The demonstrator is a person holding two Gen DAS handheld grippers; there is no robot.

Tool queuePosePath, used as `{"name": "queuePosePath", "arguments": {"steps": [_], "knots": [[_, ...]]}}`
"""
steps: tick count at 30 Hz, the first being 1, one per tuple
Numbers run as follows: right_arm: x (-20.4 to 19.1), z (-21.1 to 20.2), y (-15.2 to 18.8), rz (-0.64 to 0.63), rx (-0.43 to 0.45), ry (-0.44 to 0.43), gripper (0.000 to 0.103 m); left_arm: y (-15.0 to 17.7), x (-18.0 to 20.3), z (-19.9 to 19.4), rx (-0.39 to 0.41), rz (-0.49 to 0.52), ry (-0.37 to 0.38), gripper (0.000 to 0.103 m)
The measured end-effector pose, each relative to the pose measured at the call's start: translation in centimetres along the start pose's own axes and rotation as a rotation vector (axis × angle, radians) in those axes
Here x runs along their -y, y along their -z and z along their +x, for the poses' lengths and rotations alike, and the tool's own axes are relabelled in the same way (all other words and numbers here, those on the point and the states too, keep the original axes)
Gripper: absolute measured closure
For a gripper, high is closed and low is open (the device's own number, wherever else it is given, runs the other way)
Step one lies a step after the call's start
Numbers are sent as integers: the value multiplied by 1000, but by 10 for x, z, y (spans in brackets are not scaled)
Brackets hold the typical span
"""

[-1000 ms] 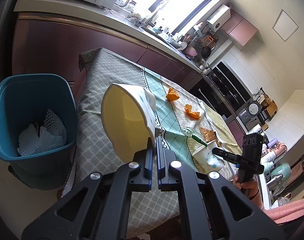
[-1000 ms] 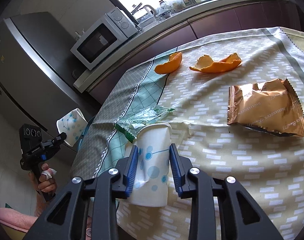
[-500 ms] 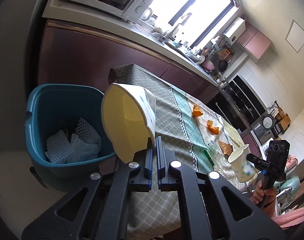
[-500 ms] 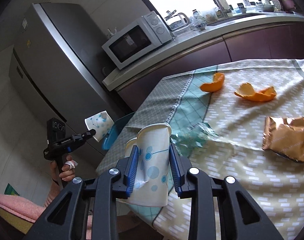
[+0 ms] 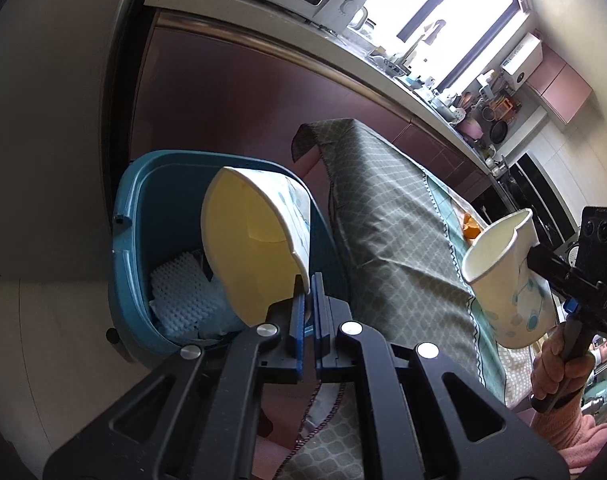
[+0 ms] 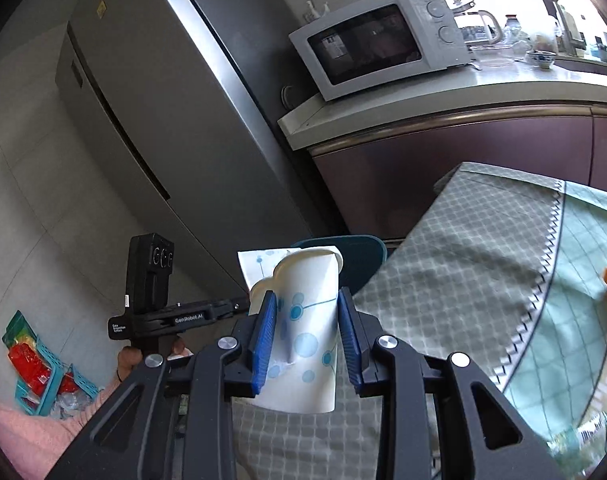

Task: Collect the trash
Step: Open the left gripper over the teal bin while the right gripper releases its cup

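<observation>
Left gripper [image 5: 308, 288] pinched on a flattened cup [image 5: 255, 240] over the blue bin [image 5: 131, 248], nearer than right gripper [image 6: 305, 320] clamped on an upright cup [image 6: 303, 328].

A white microwave [image 6: 383, 44] sits on the far bench [image 6: 443, 100], just right of a grey fridge [image 6: 151, 112]. A glass kettle [image 6: 479, 26] stands beside the microwave. Blue baskets [image 6: 35, 376] lie on the floor, near left.
</observation>
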State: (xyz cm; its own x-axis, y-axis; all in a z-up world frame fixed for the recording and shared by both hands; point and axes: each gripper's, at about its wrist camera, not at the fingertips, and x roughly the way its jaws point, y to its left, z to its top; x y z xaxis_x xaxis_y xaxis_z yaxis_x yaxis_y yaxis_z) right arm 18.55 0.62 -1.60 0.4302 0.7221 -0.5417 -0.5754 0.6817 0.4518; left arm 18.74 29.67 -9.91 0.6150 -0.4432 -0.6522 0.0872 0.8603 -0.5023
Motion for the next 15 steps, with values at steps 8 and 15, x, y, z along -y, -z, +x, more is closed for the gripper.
{"name": "queuePosePath", "arguments": {"steps": [8,15], "knots": [[-3,80,-29,30,-67,45,74,-3,-17,24,-41,-32,-34,99],[4,129,-35,77,-123,101,70,-7,-24,40,-59,-43,-40,98]]}}
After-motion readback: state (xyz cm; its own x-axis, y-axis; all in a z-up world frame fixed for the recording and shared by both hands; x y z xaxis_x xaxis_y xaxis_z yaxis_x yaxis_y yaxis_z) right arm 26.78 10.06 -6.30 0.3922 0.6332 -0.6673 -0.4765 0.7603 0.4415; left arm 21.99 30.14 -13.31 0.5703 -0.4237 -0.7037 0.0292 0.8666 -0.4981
